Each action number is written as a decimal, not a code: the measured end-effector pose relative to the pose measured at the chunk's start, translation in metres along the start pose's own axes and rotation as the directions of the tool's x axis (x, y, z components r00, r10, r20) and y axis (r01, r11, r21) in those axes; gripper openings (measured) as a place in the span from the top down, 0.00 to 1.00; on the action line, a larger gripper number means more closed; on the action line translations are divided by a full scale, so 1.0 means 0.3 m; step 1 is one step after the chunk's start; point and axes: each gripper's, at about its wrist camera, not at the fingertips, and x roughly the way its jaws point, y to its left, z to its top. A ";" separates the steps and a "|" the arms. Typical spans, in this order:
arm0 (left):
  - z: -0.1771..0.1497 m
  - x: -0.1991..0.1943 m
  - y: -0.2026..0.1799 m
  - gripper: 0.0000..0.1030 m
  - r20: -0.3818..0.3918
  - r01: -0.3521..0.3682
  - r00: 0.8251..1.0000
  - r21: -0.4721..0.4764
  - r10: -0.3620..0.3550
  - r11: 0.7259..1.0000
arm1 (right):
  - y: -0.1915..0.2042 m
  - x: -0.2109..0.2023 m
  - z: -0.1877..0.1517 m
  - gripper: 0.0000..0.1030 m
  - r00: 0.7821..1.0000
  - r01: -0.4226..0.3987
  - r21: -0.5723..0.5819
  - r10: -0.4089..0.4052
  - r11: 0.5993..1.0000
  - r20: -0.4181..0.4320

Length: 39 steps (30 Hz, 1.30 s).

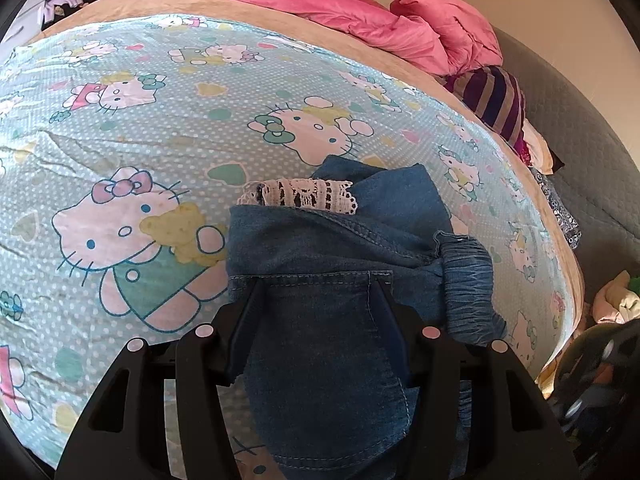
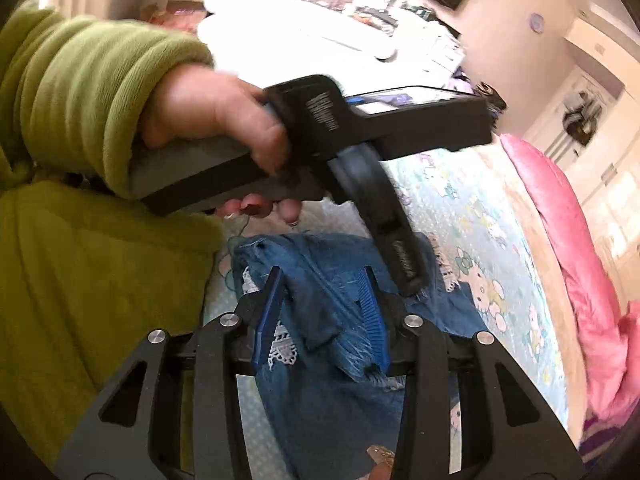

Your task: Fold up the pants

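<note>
Blue denim pants (image 1: 320, 248) lie folded on a cartoon-cat bed sheet (image 1: 120, 128), with white lace trim (image 1: 304, 192) at the far fold and a gathered waistband (image 1: 468, 276) on the right. My left gripper (image 1: 316, 292) is open, its fingers set down wide apart on the denim over a back pocket. In the right wrist view a hand (image 2: 208, 112) holds that left gripper (image 2: 408, 276) tip-down on the pants (image 2: 320, 400). My right gripper (image 2: 322, 284) is open just above the frayed hem (image 2: 360, 360). A ridge of denim rises between its blue pads (image 2: 268, 312), and neither pad presses it.
A pink duvet (image 1: 360, 12) is bunched along the far side of the bed, with a striped purple cushion (image 1: 496, 100) beside it. A grey quilted panel (image 1: 580, 140) runs along the right edge. The person's green sleeve (image 2: 80, 92) fills the left of the right wrist view.
</note>
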 end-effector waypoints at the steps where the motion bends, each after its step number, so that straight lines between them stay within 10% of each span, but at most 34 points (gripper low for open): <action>1: 0.001 0.001 -0.001 0.48 -0.001 -0.001 1.000 0.000 0.001 1.000 | 0.006 0.019 0.000 0.75 1.000 -0.013 -0.007 0.013 1.000 -0.009; 4: 0.002 0.001 -0.001 0.48 -0.001 0.001 1.000 -0.002 -0.001 1.000 | 0.014 0.054 -0.019 0.97 0.995 -0.080 0.003 0.080 0.997 -0.052; 15: -0.002 -0.005 0.004 0.48 0.015 0.010 1.000 -0.020 -0.010 1.000 | 0.028 0.056 -0.115 0.95 0.987 -0.152 0.146 0.159 0.977 -0.035; 39: -0.036 -0.216 -0.111 0.16 0.154 -0.042 0.987 0.050 0.034 0.998 | -0.141 -0.350 -0.122 0.38 0.982 -0.067 0.381 -0.008 0.922 0.191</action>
